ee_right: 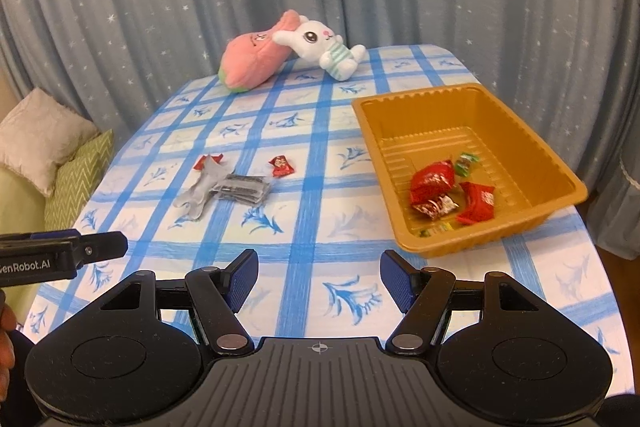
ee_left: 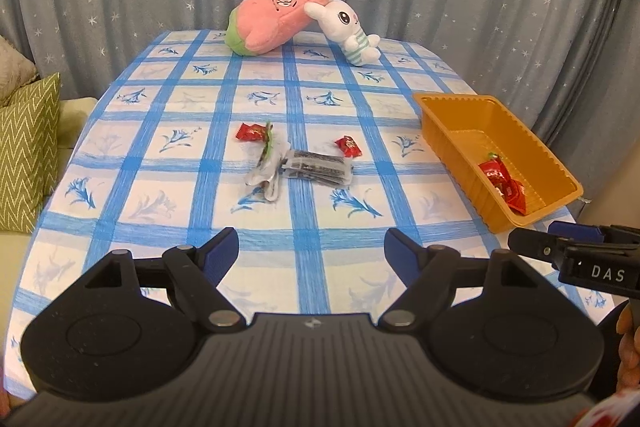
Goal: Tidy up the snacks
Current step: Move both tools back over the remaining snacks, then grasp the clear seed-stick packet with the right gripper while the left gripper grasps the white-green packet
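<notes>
Both grippers hang over the near edge of the table point(ee_left: 304, 227), which wears a blue-checked cloth with little flower prints. The left gripper point(ee_left: 311, 247) has its jaws standing well apart with nothing between them but bare cloth; the right gripper point(ee_right: 318, 277) is the same — blue pads wide, nothing held. Each shows up at the edge of the other's view, side on. The snacks are split in two lots. In the middle of the table lies a small heap: a grey packet point(ee_left: 316, 169) lying flat, a crumpled silver wrapper point(ee_left: 266, 173) touching its left end, a red candy point(ee_left: 251, 133) just behind the wrapper and another red candy point(ee_left: 348, 146) a little apart to the right. Off to the right, near the table's edge, sits the orange tray point(ee_right: 532, 143), and in its near half are several red packets point(ee_right: 434, 181) bunched together with a small green sweet point(ee_right: 466, 161) just behind them (a scrap of something more lies against the tray's front wall, too small to tell). At the far end, against the star-speckled curtain point(ee_right: 160, 7), a pink plush point(ee_left: 272, 21) lies on its side with a white bunny point(ee_left: 346, 23) leaning against it. A green zigzag cushion point(ee_left: 28, 147) sits off to the left, beside the table.
</notes>
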Demonstrator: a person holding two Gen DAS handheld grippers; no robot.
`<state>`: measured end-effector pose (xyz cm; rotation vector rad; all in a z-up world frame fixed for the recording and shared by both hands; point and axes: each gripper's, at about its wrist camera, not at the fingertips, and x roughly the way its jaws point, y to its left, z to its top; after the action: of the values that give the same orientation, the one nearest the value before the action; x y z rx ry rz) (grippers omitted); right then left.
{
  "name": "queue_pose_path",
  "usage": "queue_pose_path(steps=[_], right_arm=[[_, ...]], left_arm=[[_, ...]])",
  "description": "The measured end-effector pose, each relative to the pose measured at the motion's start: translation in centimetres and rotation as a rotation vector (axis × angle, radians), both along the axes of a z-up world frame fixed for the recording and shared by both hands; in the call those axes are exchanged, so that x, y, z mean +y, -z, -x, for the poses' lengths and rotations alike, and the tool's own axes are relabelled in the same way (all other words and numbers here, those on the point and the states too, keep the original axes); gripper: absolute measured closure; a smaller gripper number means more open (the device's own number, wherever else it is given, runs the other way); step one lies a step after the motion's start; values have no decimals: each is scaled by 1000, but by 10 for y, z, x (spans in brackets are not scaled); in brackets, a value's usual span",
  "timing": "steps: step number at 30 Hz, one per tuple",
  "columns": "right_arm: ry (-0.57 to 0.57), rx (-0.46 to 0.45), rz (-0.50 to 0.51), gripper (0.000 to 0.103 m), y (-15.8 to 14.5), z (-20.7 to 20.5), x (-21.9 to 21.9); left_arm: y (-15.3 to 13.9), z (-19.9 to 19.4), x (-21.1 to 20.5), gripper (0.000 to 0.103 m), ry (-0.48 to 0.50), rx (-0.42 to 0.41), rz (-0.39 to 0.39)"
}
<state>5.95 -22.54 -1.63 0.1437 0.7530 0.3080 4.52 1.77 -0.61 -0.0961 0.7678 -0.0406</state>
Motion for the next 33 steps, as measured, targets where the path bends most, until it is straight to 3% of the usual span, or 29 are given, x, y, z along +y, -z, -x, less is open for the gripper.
queue_pose_path(steps=[15,24,33], right_arm=[[-183,-50,62,35,18,-51,48],[-312,-57,117,35,45,-95,79],[-437,-76,206,36,75,-143,113]], left_arm=[[16,-58,30,25,51,11,-99],[47,-100,48,25,95,44,-140],[83,-131,63,25,144,55,-132]])
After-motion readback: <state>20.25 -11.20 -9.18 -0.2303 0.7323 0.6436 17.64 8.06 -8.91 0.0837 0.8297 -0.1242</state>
